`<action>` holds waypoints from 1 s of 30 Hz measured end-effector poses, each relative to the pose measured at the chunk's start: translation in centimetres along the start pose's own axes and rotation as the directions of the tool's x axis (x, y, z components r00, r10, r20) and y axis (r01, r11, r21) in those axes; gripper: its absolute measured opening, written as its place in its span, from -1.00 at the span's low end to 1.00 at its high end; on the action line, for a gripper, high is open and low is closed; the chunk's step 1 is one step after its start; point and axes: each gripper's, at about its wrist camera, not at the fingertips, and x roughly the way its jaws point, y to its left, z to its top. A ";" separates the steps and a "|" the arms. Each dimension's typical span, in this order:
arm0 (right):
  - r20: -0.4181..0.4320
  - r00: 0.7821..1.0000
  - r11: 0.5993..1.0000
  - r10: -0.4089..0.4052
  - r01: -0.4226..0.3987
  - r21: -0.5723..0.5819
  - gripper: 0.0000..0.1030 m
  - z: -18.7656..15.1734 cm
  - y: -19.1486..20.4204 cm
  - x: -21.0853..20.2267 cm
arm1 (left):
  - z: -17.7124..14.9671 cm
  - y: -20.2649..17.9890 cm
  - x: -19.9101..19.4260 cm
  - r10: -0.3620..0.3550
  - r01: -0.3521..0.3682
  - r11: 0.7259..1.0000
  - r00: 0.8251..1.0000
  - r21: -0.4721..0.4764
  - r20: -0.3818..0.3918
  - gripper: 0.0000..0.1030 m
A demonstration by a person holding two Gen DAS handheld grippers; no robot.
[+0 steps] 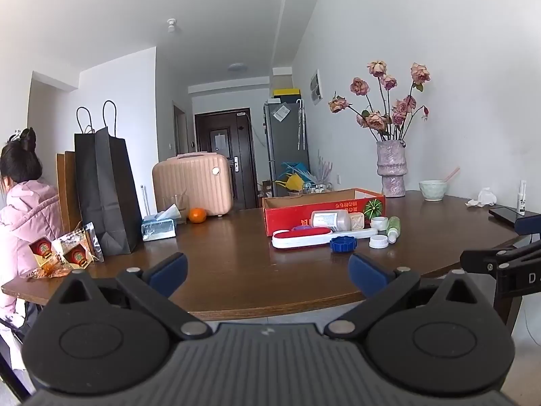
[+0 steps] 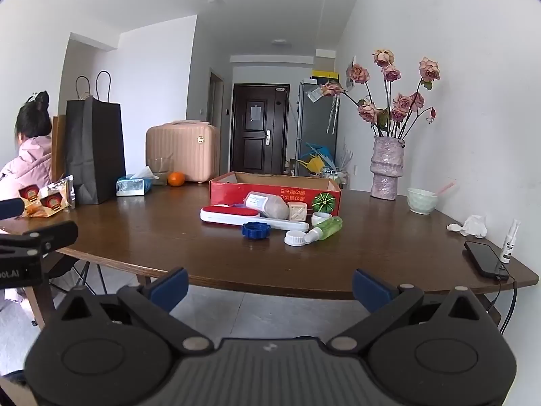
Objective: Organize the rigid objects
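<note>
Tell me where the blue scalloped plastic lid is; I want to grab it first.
In both wrist views, the blue scalloped plastic lid lies on the brown wooden table, just in front of the long white-and-red plastic case and left of the round white cap.

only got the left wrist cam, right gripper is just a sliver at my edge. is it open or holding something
Observer: Open. In its own view the right gripper has its blue fingers spread wide with nothing between them, short of the table edge.
Operator: ok and the phone far right, half hidden for me, anything attached
Observer: Yes, a black cable is plugged into its near end and hangs down over the table edge.
</note>
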 end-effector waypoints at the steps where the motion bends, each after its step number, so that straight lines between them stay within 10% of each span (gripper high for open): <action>1: -0.030 1.000 1.000 -0.001 0.001 -0.005 1.00 0.1 0.0 0.1 | 0.0 0.0 0.1 -0.002 0.001 1.000 1.000 -0.011 -0.012 1.00; 30: 0.020 1.000 1.000 0.000 -0.001 0.009 1.00 1.6 -0.5 -0.1 | 1.0 1.6 0.4 0.005 -0.005 0.998 1.000 -0.059 0.003 1.00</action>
